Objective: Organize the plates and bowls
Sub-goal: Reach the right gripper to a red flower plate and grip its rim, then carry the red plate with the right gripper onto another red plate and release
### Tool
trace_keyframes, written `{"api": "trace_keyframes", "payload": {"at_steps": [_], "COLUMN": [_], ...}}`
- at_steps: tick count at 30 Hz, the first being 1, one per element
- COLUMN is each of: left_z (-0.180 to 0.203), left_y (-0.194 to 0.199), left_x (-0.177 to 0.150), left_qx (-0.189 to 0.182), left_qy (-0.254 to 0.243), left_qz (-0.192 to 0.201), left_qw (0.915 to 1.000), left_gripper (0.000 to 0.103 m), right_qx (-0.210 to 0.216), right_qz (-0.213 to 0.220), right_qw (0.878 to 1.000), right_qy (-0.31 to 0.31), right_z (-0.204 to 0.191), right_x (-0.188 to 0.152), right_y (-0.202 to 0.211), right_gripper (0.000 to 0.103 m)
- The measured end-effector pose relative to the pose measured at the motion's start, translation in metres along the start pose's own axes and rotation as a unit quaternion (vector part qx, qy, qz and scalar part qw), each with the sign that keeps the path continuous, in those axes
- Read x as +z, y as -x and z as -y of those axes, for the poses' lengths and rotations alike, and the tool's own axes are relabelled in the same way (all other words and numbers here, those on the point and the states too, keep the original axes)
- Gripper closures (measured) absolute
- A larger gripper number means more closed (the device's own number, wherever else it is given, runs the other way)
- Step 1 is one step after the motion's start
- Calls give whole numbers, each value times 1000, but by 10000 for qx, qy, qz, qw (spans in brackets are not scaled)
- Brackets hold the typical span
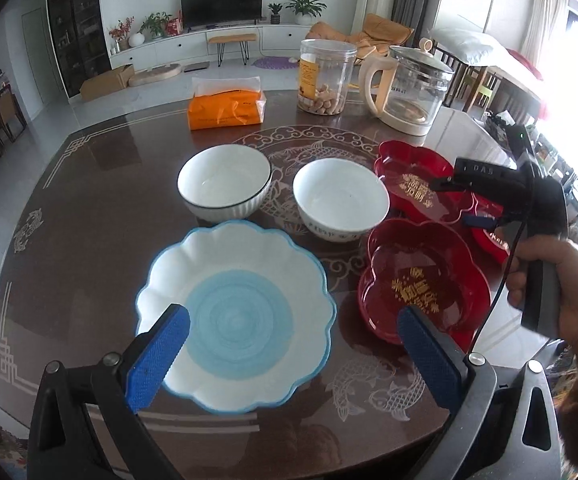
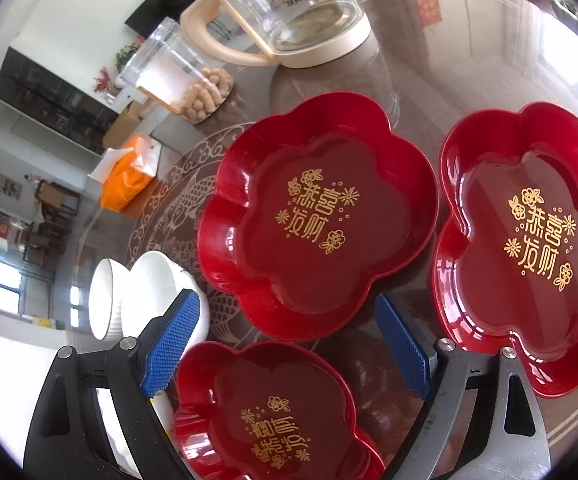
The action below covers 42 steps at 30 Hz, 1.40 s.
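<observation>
In the left wrist view a scalloped white plate with a blue centre lies near the table's front. Two white bowls, one ribbed and one plain, stand behind it. My left gripper is open and empty, hovering over the blue plate's near rim. Three red flower-shaped plates lie at the right: near, far, and one mostly hidden. In the right wrist view they show at the middle, right and bottom. My right gripper is open and empty above them.
An orange tissue pack, a clear snack jar and a glass kettle stand at the table's far side. The dark glass-topped table has a rounded front edge. The bowls also show in the right wrist view.
</observation>
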<state>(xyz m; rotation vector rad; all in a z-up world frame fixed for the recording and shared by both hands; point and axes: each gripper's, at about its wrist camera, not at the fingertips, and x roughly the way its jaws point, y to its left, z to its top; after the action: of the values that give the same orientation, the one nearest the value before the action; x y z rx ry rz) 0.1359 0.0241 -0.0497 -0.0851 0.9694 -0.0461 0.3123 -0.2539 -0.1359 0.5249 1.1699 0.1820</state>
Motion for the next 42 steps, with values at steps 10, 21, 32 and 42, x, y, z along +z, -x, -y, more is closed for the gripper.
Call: {"api": "trace_keyframes", "payload": {"at_steps": [10,21,32,42], "left_z": [41,73,112,186], "left_y": [-113,-156,-196,-165], "left_x": [135,167,178,157], "left_qx": [-265,-183,-381,-1460], "left_qy": [-937,-801,-955,-1191], "left_qz": [-579,-540,-915,-954], "left_qw": [9936,9952,9905,9774], "left_gripper": [0,0,0,0], "right_qx": [-456,-145,400,682], "right_qz": [30,398,792,1167], "right_qw": [9989,9987,9927,9867], "right_qy": [-59,-293,-812,-907], "right_z": [2,15,54,86], "right_x": [14,23,39,31], "right_y": [-20,-15,25,94], "right_gripper": [21,91,91,91]}}
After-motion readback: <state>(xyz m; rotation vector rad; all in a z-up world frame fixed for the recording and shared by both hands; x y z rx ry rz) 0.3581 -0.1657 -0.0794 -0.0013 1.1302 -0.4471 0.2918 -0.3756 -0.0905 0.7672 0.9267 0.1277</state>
